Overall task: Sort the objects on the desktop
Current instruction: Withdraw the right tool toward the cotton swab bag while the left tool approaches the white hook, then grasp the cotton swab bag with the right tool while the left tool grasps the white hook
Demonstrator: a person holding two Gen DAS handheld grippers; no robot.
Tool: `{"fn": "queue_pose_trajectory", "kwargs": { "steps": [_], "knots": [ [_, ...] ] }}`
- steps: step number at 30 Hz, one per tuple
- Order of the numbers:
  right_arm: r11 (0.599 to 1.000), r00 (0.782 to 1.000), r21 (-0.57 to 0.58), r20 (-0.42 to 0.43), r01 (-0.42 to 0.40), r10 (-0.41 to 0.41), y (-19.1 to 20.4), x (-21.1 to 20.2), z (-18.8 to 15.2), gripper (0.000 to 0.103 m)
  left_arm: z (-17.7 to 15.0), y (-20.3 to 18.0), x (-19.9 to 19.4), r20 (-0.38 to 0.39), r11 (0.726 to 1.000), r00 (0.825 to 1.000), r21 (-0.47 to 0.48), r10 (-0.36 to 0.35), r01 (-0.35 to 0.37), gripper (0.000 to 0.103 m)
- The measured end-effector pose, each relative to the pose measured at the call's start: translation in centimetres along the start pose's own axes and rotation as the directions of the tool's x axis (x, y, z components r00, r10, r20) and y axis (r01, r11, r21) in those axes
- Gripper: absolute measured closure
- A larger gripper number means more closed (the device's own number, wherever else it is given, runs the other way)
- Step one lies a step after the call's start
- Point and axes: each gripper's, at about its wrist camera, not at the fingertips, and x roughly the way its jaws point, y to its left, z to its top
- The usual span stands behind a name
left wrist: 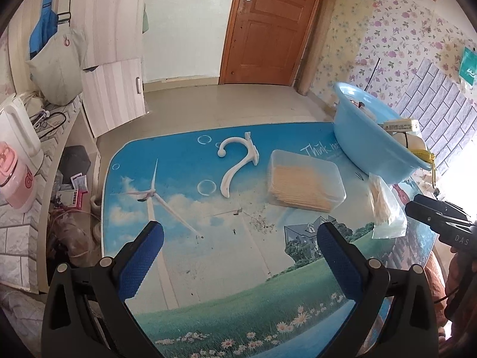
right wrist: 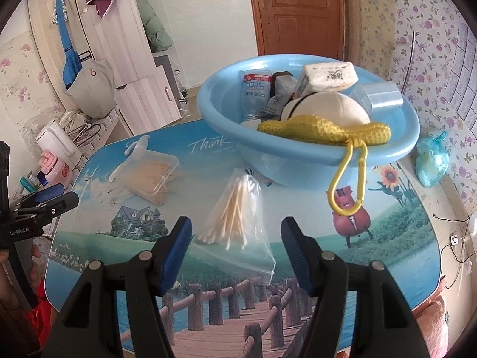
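A light blue basin (right wrist: 292,161) (left wrist: 357,137) stands at the table's far side, holding a bottle (right wrist: 253,92), a soap-like packet (right wrist: 331,76), a white plush toy (right wrist: 325,110) with a yellow net and carabiner (right wrist: 347,176), and a clear box (right wrist: 378,97). A zip bag of cotton swabs (right wrist: 235,217) (left wrist: 383,205) lies just ahead of my open right gripper (right wrist: 235,247). A clear box of toothpicks (left wrist: 305,180) (right wrist: 152,177) and a white plastic hook (left wrist: 235,161) (right wrist: 135,149) lie ahead of my open left gripper (left wrist: 238,256), which holds nothing.
The table (left wrist: 208,283) carries a printed landscape picture. A low shelf at the left holds a white kettle (left wrist: 18,131) and a pink cup (left wrist: 15,179). A blue plastic bag (right wrist: 432,161) lies at the table's right edge. Clutter (left wrist: 71,191) lies on the floor at the left.
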Motion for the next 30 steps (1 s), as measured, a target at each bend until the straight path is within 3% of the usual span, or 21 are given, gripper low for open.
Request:
{"fn": "queue_pose_trajectory", "kwargs": {
  "steps": [7,16,23,28,30],
  "knots": [
    [1.0,1.0,0.01,-0.024,0.019,-0.019,-0.8,1.0,0.2,0.041,2.7,1.0,2.3,0.007,0.999,1.0,0.037,0.025,-0.026,0.0],
    [0.999,0.999,-0.031,-0.053,0.009,-0.01,0.2,2.3,0.2,0.041,4.9,1.4,6.9,-0.071,0.994,0.996,0.1,0.045,-0.037,0.0],
    [0.999,0.997,-0.045,-0.079,0.004,-0.007,0.7,3.2,0.2,0.041,6.4,0.9,9.0,-0.078,0.992,0.995,0.117,0.056,-0.046,0.001],
    [0.999,0.996,-0.046,-0.088,0.006,-0.01,0.6,3.6,0.2,0.041,6.9,0.9,10.4,-0.093,0.993,0.995,0.11,0.048,-0.038,0.009],
    [0.999,0.996,-0.044,-0.092,0.007,-0.012,0.6,3.7,0.2,0.041,7.0,1.0,10.7,-0.095,0.994,0.995,0.109,0.031,-0.02,0.018]
  ]
}}
